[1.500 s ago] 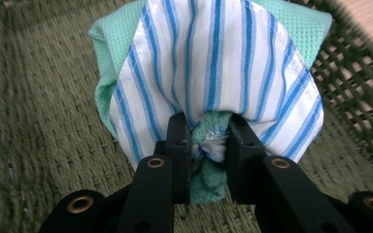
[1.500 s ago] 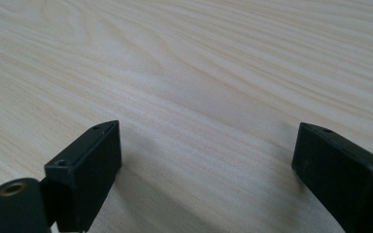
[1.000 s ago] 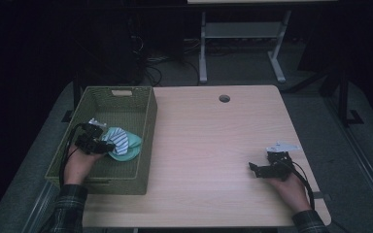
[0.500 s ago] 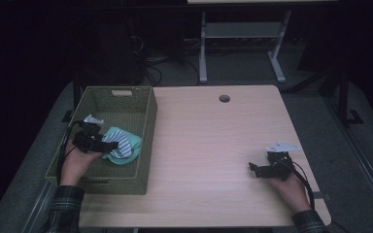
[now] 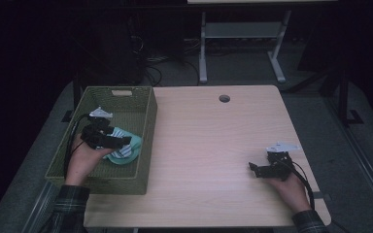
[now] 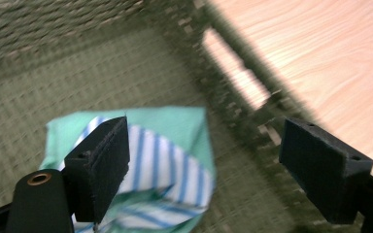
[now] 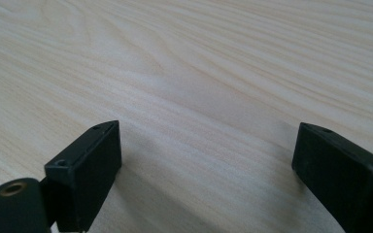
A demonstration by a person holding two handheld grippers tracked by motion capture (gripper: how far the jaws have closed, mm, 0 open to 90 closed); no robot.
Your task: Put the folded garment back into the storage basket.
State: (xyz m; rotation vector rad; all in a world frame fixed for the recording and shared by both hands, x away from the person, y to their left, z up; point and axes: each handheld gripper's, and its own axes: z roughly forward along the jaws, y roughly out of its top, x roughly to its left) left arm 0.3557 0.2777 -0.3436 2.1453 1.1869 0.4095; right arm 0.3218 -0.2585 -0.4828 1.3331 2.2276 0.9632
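A woven green basket (image 5: 148, 119) stands on the left part of the wooden table (image 5: 213, 141). Inside it lies a crumpled cloth (image 5: 129, 151), mint green with blue and white stripes, also in the left gripper view (image 6: 175, 160). My left gripper (image 5: 124, 141) hovers inside the basket just over the cloth, and it is open, with nothing between its jaws (image 6: 209, 145). My right gripper (image 5: 252, 169) rests low over the bare table near the right front corner. It is open and empty, and only wood grain lies between its jaws (image 7: 206, 160).
The basket's right wall (image 6: 243, 97) runs close beside the left gripper. A round cable hole (image 5: 224, 98) sits near the table's far edge. A metal stand (image 5: 238, 34) and cables are on the dark floor beyond the table.
My left gripper has shifted slightly up and to the right over the cloth. The cloth and my right gripper have stayed where they were.
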